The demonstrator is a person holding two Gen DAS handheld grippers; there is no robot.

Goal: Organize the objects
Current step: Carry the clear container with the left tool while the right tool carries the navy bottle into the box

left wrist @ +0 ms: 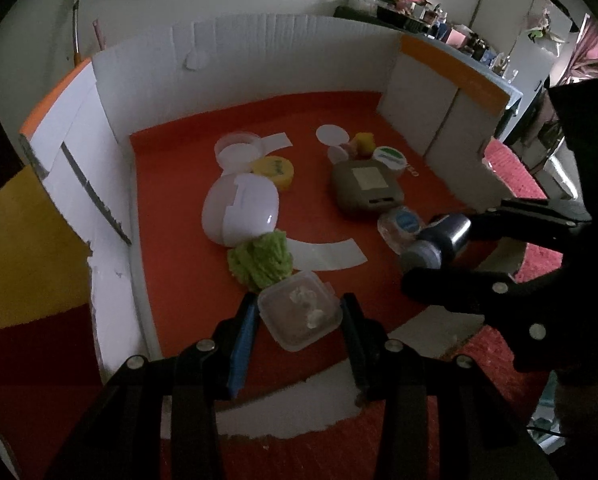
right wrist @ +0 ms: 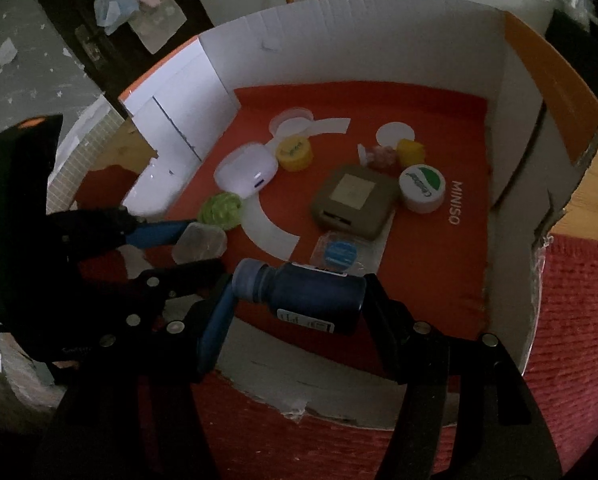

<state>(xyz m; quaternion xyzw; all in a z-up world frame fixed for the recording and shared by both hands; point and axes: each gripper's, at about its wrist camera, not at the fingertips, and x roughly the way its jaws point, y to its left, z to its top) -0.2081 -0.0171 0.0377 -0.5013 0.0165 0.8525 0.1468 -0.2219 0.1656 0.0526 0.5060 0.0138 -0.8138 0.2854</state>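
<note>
Between closed left-gripper [left wrist: 299, 322] jaws, clear tub [left wrist: 301, 312]

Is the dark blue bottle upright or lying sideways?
Sideways. The bottle lies level between the right gripper's fingers, cap toward one finger and base toward the other, above the box.

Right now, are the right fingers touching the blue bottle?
Touching. Right wrist view: both fingers press the ends of the blue bottle, held crosswise.

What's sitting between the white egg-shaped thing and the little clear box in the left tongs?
A fuzzy green ball lies between the white egg-shaped case and the clear plastic box. It looks to touch both. The left wrist view shows this best.
</note>
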